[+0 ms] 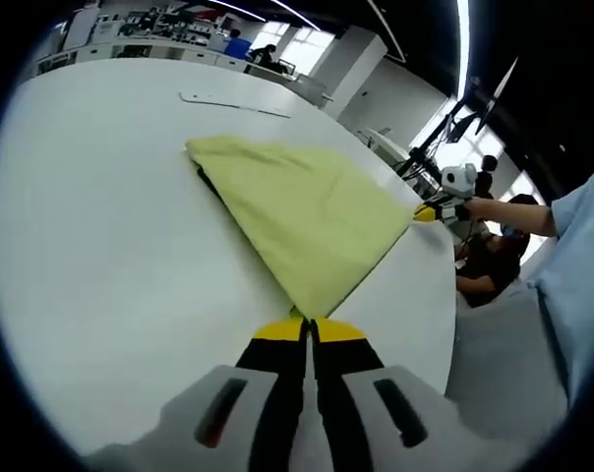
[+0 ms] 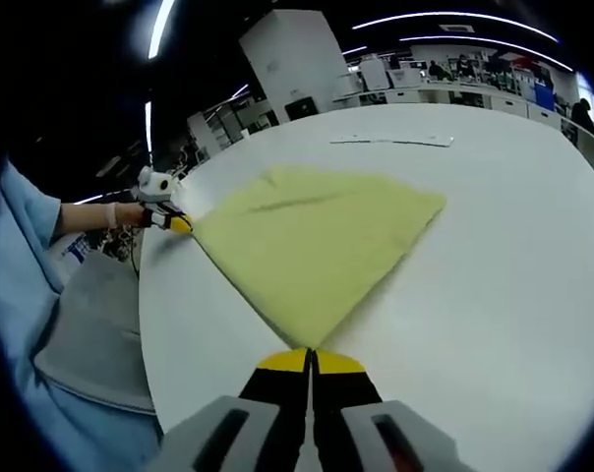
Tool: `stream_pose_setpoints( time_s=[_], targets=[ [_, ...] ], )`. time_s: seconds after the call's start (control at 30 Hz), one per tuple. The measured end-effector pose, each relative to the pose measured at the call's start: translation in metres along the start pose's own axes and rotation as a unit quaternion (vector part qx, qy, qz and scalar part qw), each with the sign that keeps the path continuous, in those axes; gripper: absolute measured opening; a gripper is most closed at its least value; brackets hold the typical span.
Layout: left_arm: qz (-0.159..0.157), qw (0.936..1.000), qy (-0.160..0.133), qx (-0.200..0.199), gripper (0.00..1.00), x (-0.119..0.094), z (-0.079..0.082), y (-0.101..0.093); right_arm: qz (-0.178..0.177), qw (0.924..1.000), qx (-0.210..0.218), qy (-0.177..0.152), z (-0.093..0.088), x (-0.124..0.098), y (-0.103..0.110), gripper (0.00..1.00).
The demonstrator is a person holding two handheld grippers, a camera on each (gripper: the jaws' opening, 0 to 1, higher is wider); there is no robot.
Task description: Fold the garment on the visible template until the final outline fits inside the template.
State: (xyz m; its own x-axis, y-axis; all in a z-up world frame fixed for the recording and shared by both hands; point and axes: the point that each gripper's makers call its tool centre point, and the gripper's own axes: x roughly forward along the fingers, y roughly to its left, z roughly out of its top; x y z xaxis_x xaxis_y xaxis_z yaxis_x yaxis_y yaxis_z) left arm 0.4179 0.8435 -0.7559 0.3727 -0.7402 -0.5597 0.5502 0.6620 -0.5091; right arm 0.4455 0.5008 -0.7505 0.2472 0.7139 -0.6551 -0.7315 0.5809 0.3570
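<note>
Folding is under way: the yellow garment (image 1: 307, 211) lies on the white worktop (image 1: 110, 246), each near corner at 12 o'clock from closed tongs, left (image 1: 308, 331) and right (image 2: 311, 359), apparently pinching it. Next move probably requires carrying both corners across evenly.

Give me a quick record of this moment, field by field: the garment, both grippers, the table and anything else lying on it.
garment: yellow cloth, folded into a flat triangle-like shape
left gripper: jaws closed on a corner of the cloth
right gripper: jaws closed on another corner
table: white top, the cloth lying flat on it
other item: thin pale strip beyond the cloth, apart from it
template: no outline can be made out
</note>
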Motion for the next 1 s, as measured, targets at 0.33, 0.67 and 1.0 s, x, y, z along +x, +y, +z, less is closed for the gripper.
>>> stream_pose_setpoints(
  time_s=[0.33, 0.67, 1.0],
  targets=[
    [-0.012, 0.9997, 0.017, -0.015, 0.00, -0.011, -0.028, -0.016, 0.014, 0.9995, -0.006, 0.027, -0.028, -0.009, 0.014, 0.00],
    [-0.016, 0.9993, 0.008, -0.034, 0.00, -0.013, -0.044, -0.029, 0.020, 0.9994, 0.010, 0.028, -0.045, -0.015, 0.029, 0.00],
    [-0.012, 0.9992, -0.006, -0.037, 0.00, -0.016, -0.042, -0.029, 0.017, 0.9996, 0.015, 0.016, -0.042, -0.016, 0.030, 0.00]
  ],
)
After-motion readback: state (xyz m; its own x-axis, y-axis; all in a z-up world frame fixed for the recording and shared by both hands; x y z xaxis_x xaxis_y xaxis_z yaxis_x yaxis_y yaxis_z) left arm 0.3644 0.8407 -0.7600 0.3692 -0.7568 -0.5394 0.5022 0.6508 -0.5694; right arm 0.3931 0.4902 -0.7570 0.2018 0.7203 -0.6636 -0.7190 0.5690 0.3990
